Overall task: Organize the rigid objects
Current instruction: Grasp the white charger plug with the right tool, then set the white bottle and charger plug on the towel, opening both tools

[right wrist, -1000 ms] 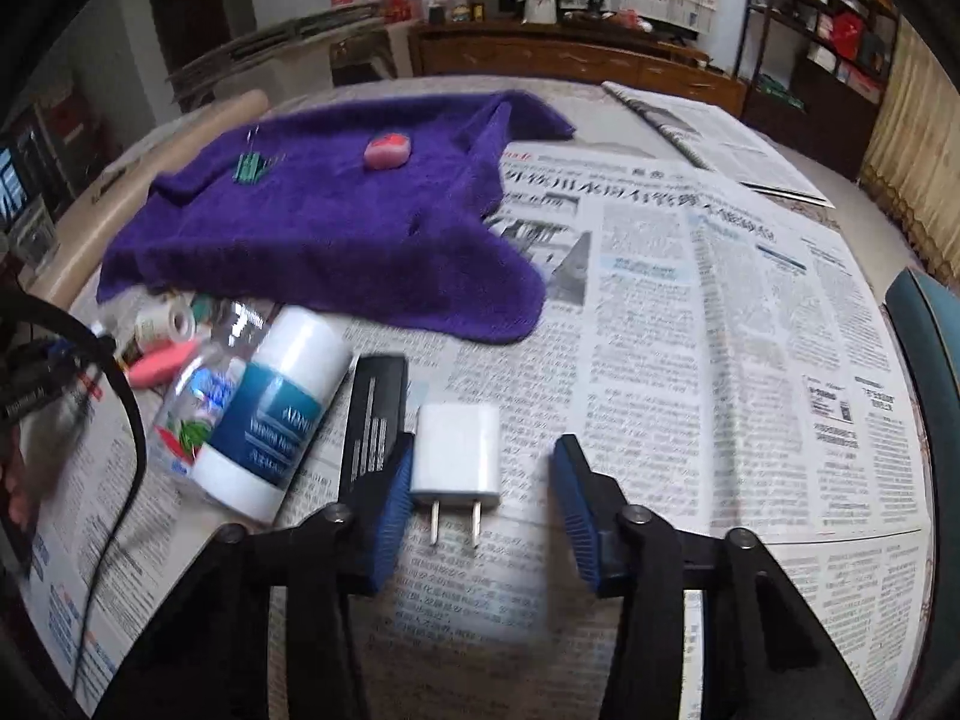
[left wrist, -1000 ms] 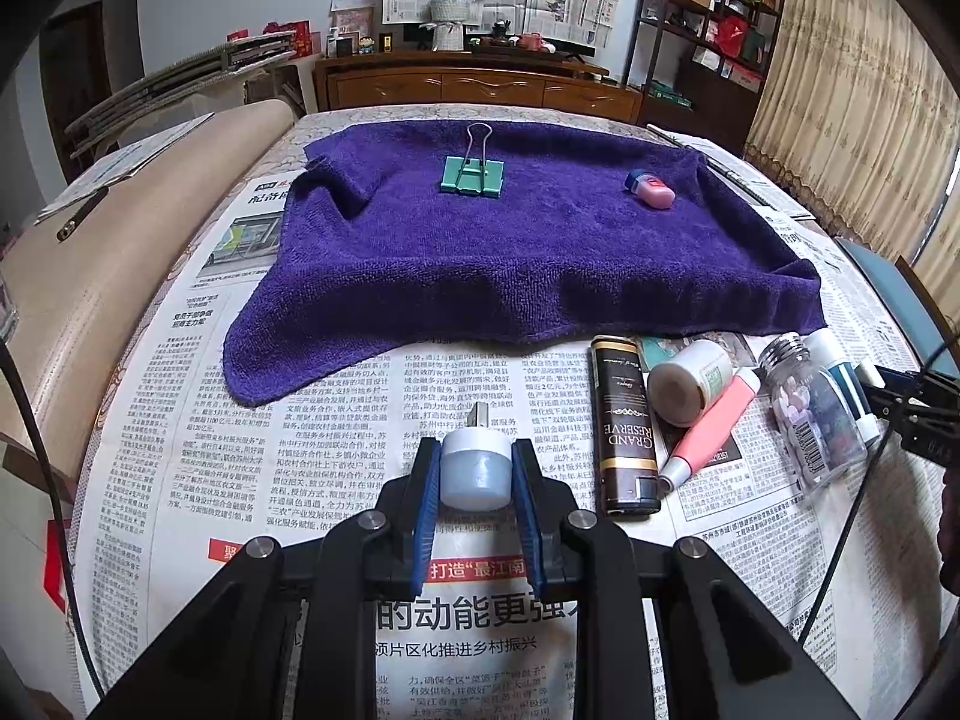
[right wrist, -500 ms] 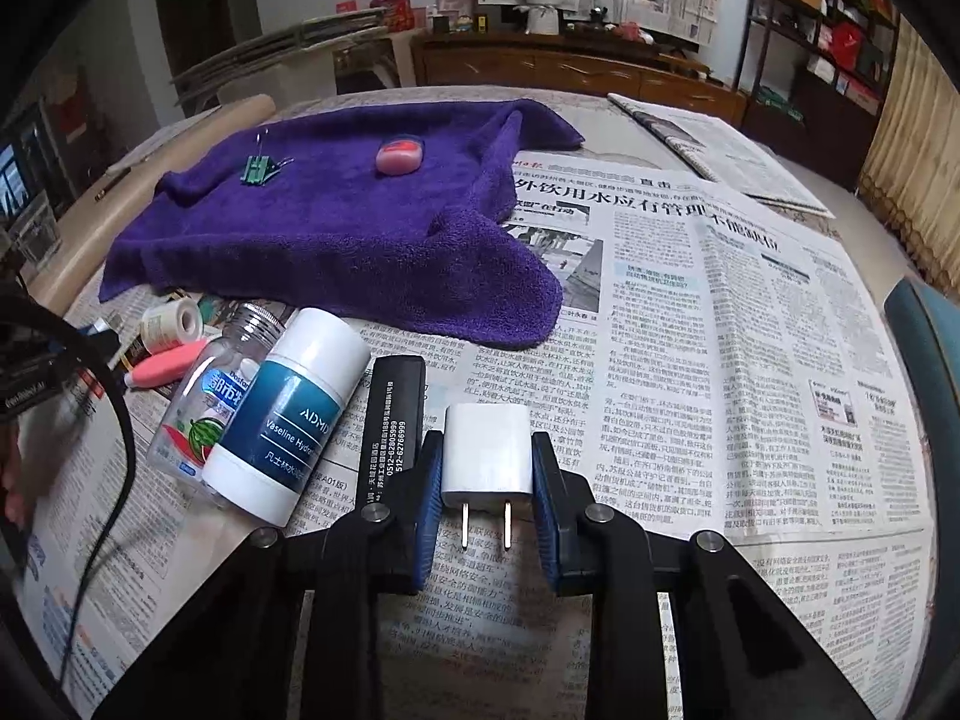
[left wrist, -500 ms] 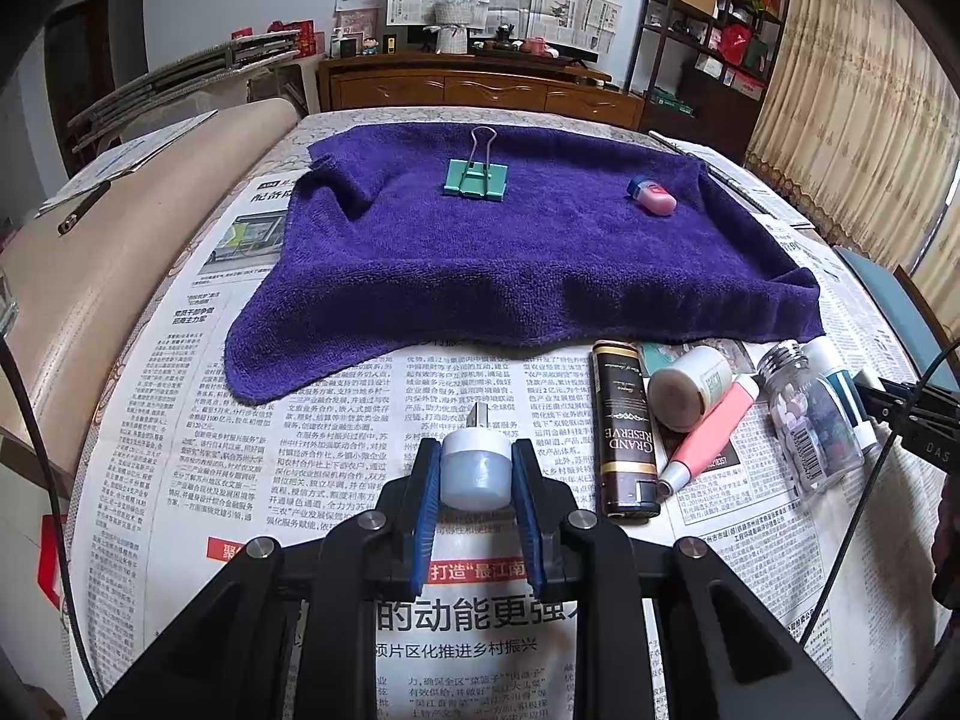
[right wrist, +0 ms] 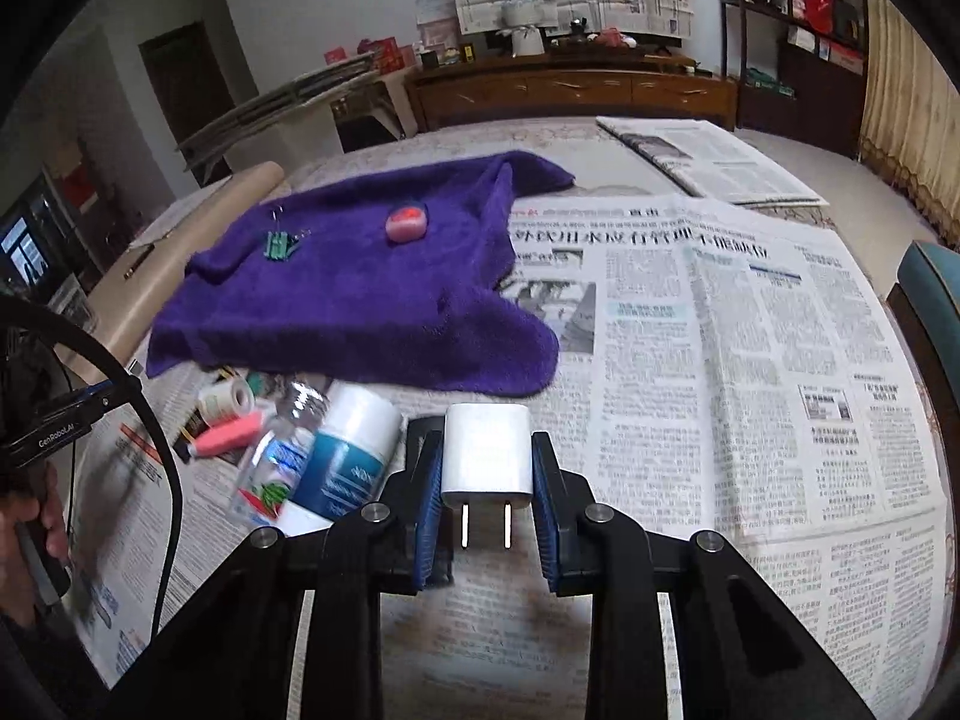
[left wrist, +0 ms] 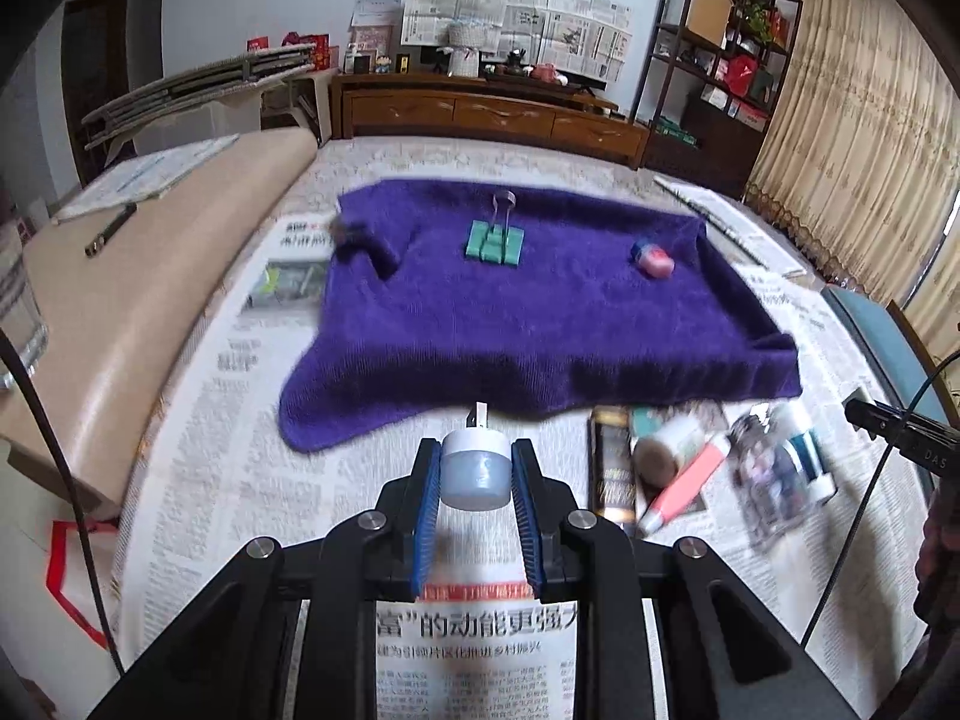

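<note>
My left gripper (left wrist: 475,468) is shut on a small blue-grey capped object (left wrist: 475,471) and holds it above the newspaper, just short of the purple towel (left wrist: 528,306). A green binder clip (left wrist: 495,240) and a pink eraser (left wrist: 653,258) lie on the towel. My right gripper (right wrist: 487,462) is shut on a white plug charger (right wrist: 487,456), prongs toward the camera, lifted above the newspaper. The towel (right wrist: 360,300), the clip (right wrist: 277,243) and the eraser (right wrist: 407,223) lie ahead to the left in the right wrist view.
A heap lies on the newspaper by the towel's near edge: a black lighter (left wrist: 611,474), a pink tube (left wrist: 684,489), a clear bottle (left wrist: 768,474), a white-and-teal bottle (right wrist: 345,468), a tape roll (right wrist: 225,399). A beige bench (left wrist: 132,312) runs along the left.
My right gripper closed on the white charger and lifted it off the newspaper. My left gripper rose with the capped object and moved toward the towel.
</note>
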